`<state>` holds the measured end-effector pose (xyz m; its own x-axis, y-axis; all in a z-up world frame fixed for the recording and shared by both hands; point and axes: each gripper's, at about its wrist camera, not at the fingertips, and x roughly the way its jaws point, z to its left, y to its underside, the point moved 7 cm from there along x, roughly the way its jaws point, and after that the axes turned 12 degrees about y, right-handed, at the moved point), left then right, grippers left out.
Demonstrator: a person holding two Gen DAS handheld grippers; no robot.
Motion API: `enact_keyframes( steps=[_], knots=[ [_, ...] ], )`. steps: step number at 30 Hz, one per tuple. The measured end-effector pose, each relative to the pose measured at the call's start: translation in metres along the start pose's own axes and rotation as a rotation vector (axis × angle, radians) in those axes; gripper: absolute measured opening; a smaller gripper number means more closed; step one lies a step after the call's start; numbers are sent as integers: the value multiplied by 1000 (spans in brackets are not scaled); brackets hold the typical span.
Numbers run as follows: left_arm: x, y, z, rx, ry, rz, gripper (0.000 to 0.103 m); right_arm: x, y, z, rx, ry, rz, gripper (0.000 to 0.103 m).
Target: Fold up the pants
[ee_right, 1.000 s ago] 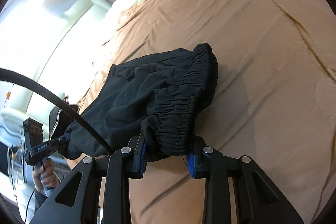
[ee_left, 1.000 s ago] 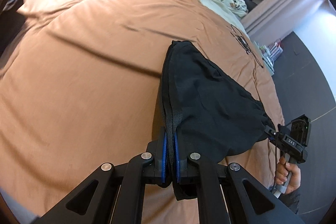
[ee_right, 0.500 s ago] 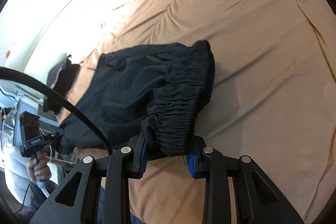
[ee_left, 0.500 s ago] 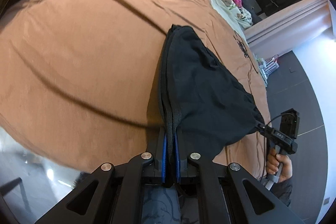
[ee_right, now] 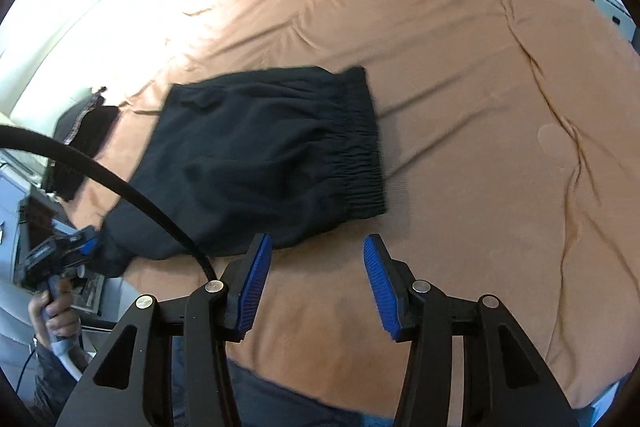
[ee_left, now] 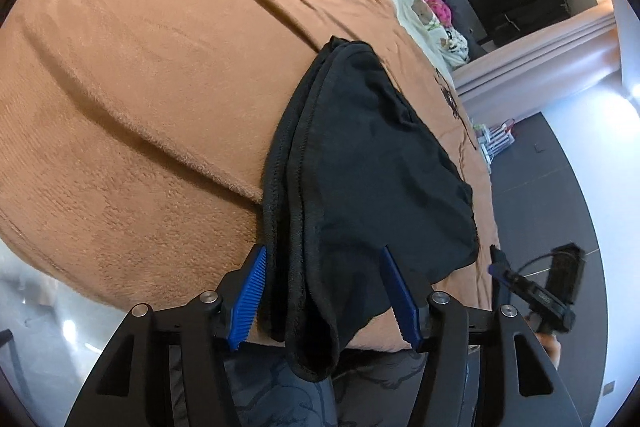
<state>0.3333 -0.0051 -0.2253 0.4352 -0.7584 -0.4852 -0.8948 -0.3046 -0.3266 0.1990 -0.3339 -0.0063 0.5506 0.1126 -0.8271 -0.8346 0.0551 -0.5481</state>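
left claw (ee_left: 322, 291) – jaws just been opening, now standing apart, hem of the black pants (ee_left: 372, 167) lying loose between the pads, unpressed | right claw (ee_right: 316, 277) – jaws just been opening, standing apart, nothing between them | pants lying folded on the brown blanket (ee_right: 460, 87) of the bed, just ahead-left of right claw

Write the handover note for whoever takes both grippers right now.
Left gripper: jaws just opened; the hem end of the black pants lies loose between them, unpinched.
Right gripper: jaws just opened, nothing between them, clear of the waistband.
Pants lie folded on the brown blanket, hem end hanging over the bed's edge.
Left: check the fold, tidy the overhang.
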Motion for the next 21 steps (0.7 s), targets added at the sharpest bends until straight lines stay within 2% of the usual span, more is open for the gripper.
enact_keyframes(
  steps=[5, 8, 11, 13, 15, 21],
  knots=[
    [-2, 9, 1, -1, 20, -7, 60, -12, 6, 34, -26, 6, -50, 46],
    [-3, 16, 3, 13, 17, -13, 58, -8, 10, 47, -29, -16, -49, 46],
    [1, 16, 8, 18, -20, -4, 29, 3, 13, 64, -55, -32, -34, 46],
    [0, 16, 12, -2, -3, -6, 12, 10, 12, 80, -69, -40, -33, 46],
    [-5, 16, 15, -27, 28, -6, 8, 18, 9, 95, -80, -50, -35, 46],
    [-22, 13, 17, -88, 113, -1, 7, 42, -2, 123, -99, -43, -33, 42]
  ],
)
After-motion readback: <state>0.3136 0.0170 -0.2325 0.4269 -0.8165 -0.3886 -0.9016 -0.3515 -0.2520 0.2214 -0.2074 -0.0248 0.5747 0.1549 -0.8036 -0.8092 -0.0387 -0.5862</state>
